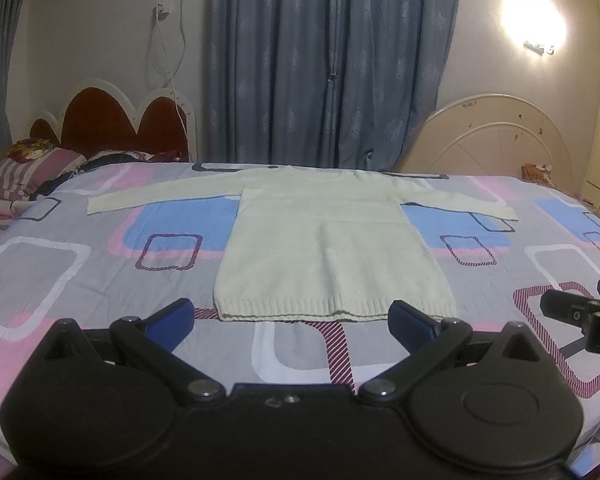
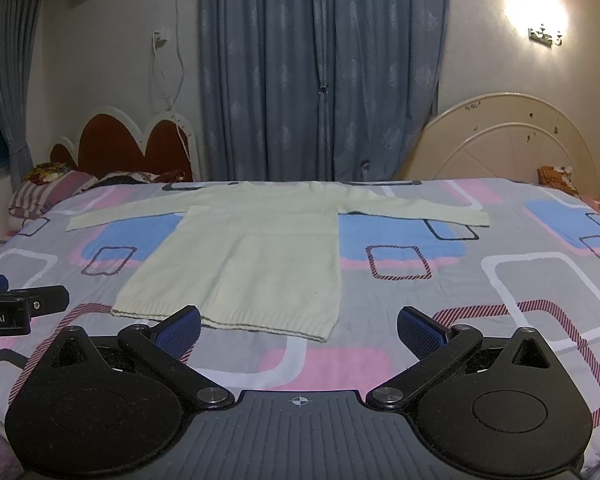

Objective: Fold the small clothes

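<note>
Your left gripper (image 1: 290, 314) is spread wide with nothing between its blue-padded fingers (image 1: 172, 316), and it hovers just short of the ribbed hem of the pale cream knitted long-sleeved sweater (image 1: 324, 248). That sweater lies flat straight ahead of it on the bed sheet patterned with grey, pink and blue rounded squares (image 1: 80, 272), hem toward you, neckline at the far edge, both sleeves stretched out to either side.

Your right gripper (image 2: 298, 326) is likewise fully spread and empty. From it the sweater sits ahead and to the left; the hem's right corner ends between its two fingers, and the left blue pad (image 2: 180, 326) overlaps the hem in this view, though you cannot tell whether it touches the knit.

Each gripper shows at the other's side edge, near but apart. Beyond the sweater hang blue-grey curtains (image 1: 332, 60), with a scalloped red-and-white headboard (image 1: 120, 120) to the far left and a cream arched headboard (image 1: 496, 136) to the far right.
</note>
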A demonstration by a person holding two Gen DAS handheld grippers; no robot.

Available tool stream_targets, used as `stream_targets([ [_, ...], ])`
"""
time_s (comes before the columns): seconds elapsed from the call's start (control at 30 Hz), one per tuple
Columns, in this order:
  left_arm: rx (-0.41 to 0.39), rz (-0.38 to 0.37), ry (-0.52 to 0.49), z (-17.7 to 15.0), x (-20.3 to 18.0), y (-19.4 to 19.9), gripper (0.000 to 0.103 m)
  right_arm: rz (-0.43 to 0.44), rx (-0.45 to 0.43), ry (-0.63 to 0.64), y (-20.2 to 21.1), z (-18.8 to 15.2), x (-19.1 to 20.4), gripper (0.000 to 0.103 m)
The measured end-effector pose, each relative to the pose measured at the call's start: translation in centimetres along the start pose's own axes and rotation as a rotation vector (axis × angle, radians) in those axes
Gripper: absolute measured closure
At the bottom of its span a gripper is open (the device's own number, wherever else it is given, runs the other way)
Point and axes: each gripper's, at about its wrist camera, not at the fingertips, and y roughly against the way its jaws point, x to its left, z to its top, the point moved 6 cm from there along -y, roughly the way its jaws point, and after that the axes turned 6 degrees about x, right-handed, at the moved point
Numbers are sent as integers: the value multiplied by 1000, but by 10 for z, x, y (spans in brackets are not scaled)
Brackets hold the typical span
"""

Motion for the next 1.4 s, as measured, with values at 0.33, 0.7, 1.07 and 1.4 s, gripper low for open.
stream_targets([
  [0.33, -4, 6, -5, 1, -1, 2, 0, 4, 3, 5, -1, 0, -1, 0],
  [0.7, -18, 2, -31, 2, -4, 2, 0, -10, 22, 17, -6, -1, 0, 0],
  [1.07, -110, -28, -28, 13, -18, -7, 0, -36, 22, 35, -12, 1, -6, 0],
  [1.4, -72, -85, -78, 24, -41, -41, 0, -103, 28, 24, -29, 11, -32, 0],
])
